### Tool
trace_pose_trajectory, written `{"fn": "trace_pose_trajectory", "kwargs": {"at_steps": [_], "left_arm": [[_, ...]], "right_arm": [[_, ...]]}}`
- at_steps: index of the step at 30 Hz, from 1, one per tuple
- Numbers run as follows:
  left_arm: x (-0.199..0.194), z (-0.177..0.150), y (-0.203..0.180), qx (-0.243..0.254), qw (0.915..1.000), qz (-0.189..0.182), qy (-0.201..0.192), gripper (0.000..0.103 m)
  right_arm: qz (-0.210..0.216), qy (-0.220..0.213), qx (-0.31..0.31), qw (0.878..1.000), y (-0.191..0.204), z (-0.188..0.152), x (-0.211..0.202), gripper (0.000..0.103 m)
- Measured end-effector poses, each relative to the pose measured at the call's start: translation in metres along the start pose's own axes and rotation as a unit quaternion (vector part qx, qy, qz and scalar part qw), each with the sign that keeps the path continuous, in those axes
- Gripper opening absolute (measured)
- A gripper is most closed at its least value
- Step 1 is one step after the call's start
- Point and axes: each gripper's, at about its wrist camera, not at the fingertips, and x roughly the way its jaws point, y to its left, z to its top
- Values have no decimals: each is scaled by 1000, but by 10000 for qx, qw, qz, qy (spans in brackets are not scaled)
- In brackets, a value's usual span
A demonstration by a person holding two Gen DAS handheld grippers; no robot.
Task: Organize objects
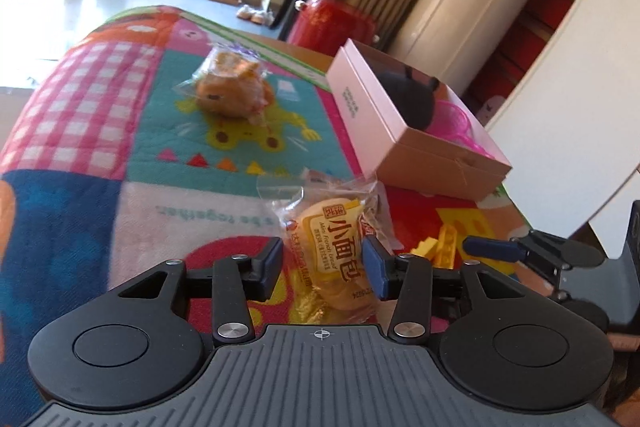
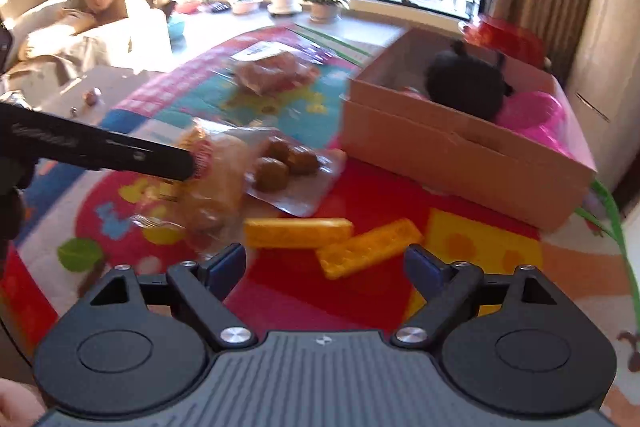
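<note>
My left gripper [image 1: 322, 265] is shut on a yellow mini bread packet [image 1: 332, 247]; it also shows in the right wrist view [image 2: 212, 179], held just above the colourful mat. My right gripper [image 2: 326, 267] is open and empty, just short of two yellow toy blocks [image 2: 332, 239] on the mat. The blocks show in the left wrist view [image 1: 438, 247] too. An open pink box [image 1: 404, 123] [image 2: 452, 155] holds a black plush toy [image 2: 466, 87] and a pink plastic item [image 2: 536, 119]. A wrapped orange bun [image 1: 232, 87] [image 2: 272, 73] lies farther back.
A clear pack of brown round snacks [image 2: 288, 167] lies by the bread packet. The colourful mat [image 1: 100, 107] covers the table. A red container [image 1: 332, 23] and a white cabinet [image 1: 560, 87] stand behind the box. Window sill with flower pots [image 2: 324, 3] is beyond.
</note>
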Motion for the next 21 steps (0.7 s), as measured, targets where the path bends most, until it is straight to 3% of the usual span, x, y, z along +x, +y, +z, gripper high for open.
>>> {"fn": "trace_pose_trajectory", "kwargs": {"at_steps": [4, 9, 12, 18, 21], "left_arm": [[-6, 1, 0, 53, 10000, 20, -13, 46], [-7, -2, -9, 153, 9998, -135, 47, 46], [3, -3, -16, 232, 9996, -67, 121, 49], [27, 0, -41, 515, 9985, 100, 176, 67], [33, 3, -48, 620, 9977, 227, 163, 64]], "right_arm": [[-31, -151, -178, 9997, 15, 6, 11, 83], [-258, -122, -345, 9990, 15, 9, 18, 68], [-430, -99, -362, 9984, 8, 4, 13, 68], [-523, -93, -198, 9984, -1, -7, 5, 75], [-561, -117, -243, 9981, -1, -9, 4, 75]]}}
